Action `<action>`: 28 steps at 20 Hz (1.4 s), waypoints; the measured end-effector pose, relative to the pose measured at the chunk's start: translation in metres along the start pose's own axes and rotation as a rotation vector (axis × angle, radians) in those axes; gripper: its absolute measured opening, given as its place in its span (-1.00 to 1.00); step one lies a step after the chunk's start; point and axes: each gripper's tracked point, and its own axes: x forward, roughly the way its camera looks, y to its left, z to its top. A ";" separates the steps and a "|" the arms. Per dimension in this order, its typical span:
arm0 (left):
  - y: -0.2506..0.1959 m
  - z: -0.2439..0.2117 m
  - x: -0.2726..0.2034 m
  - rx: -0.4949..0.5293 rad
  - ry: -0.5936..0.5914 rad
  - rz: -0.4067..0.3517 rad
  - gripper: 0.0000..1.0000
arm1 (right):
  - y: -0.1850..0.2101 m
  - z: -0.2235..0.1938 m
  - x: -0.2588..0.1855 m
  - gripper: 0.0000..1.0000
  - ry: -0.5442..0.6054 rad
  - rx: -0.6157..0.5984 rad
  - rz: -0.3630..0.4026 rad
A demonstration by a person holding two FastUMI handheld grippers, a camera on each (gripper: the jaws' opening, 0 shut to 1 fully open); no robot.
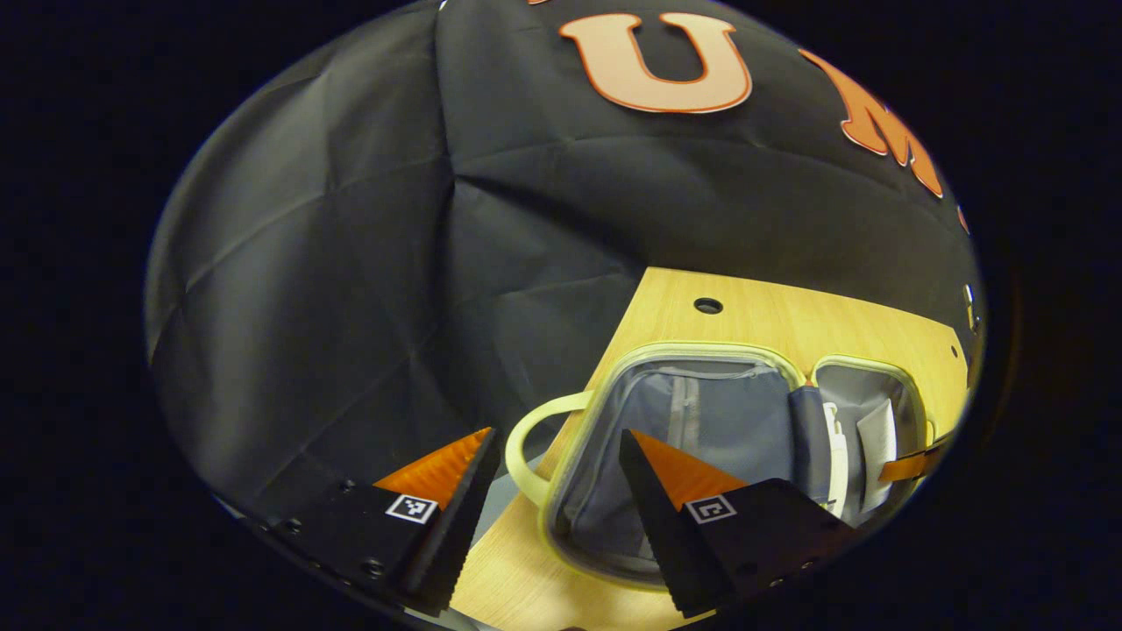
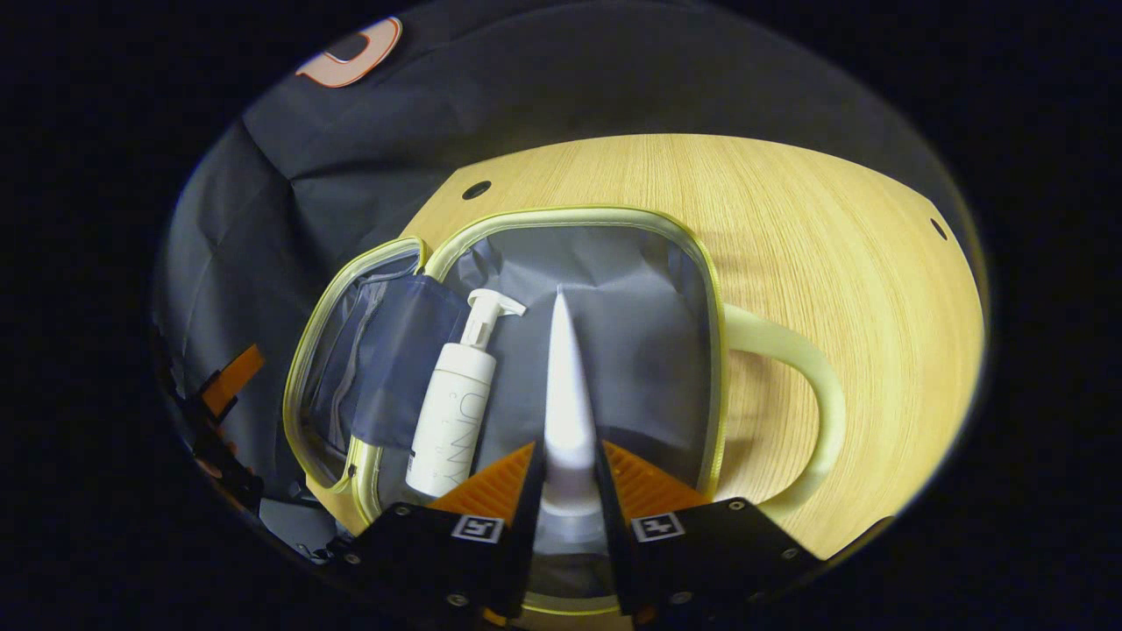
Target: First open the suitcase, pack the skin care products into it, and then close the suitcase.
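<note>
Lying open on the wooden table [image 2: 833, 228], the suitcase [image 2: 614, 254] spreads both grey-lined halves flat, its pale handle [image 2: 802, 386] reaching toward the table's near edge. In the right gripper view, a white pump bottle [image 2: 456, 394] rests inside the half beside the hinge, bearing faint grey lettering too small to make out. The right hand-held gripper [image 2: 570, 464] hovers level over that same half, fingers pressed on a white tube [image 2: 565, 386] pointing forward. The left hand-held gripper [image 1: 557, 473] hangs over the suitcase's other half near the table's edge, fingers spread wide, holding nothing
</note>
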 end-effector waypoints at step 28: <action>0.015 -0.065 0.129 -0.546 0.378 -0.221 0.23 | -0.054 0.096 -0.186 0.63 -0.543 -0.037 -0.124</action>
